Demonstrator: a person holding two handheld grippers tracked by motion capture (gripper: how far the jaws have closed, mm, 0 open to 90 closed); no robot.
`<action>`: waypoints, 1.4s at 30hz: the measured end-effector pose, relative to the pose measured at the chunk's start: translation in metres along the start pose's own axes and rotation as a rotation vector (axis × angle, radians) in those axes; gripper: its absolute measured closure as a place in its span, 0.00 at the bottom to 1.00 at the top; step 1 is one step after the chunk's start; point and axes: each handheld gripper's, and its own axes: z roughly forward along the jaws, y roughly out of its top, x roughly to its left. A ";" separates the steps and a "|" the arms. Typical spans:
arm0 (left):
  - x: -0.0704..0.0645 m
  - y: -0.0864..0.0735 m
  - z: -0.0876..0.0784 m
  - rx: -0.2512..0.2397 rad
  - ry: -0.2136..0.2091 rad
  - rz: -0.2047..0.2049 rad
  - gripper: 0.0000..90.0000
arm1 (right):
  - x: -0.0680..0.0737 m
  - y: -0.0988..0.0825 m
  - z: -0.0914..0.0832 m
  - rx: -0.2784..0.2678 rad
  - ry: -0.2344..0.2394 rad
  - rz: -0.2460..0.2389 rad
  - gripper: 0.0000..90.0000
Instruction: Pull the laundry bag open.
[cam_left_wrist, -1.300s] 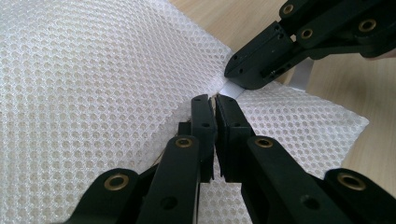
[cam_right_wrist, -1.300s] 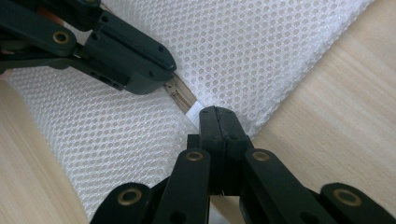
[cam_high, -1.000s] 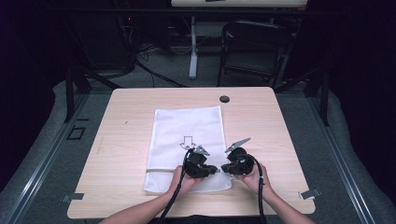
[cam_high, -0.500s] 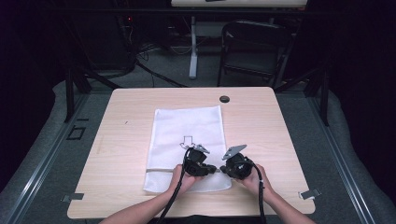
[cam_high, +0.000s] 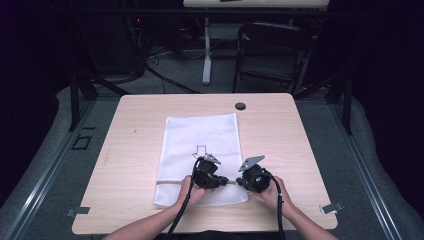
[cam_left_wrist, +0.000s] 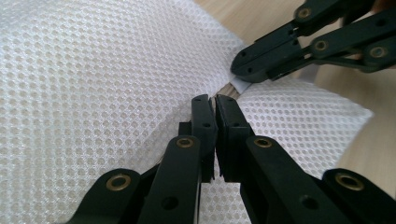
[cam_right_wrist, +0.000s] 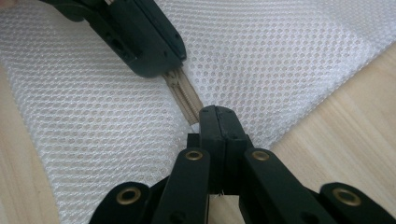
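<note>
White mesh bag: both grippers, left and right, clamp its zipper; next, pull them apart.

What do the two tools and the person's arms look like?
Both tools, left and right, are black, with linked jaw bars joined by brass-coloured rivets. Each carries a grey three-cornered plate on top and trails a black cable. The forearms are bare, no sleeves in view.

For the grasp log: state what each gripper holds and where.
Both grippers, left and right, are shut on the white mesh bag at its zipper near the front edge.
</note>
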 end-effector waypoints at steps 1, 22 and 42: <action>0.000 0.000 0.000 0.000 0.001 -0.001 0.98 | 0.000 0.000 0.000 0.002 0.005 0.002 1.00; 0.003 -0.002 -0.006 0.025 0.008 0.042 0.96 | -0.001 0.002 0.000 0.019 0.008 0.011 1.00; -0.003 0.007 0.000 0.075 0.024 0.086 0.98 | -0.004 0.000 0.000 0.002 0.028 0.039 1.00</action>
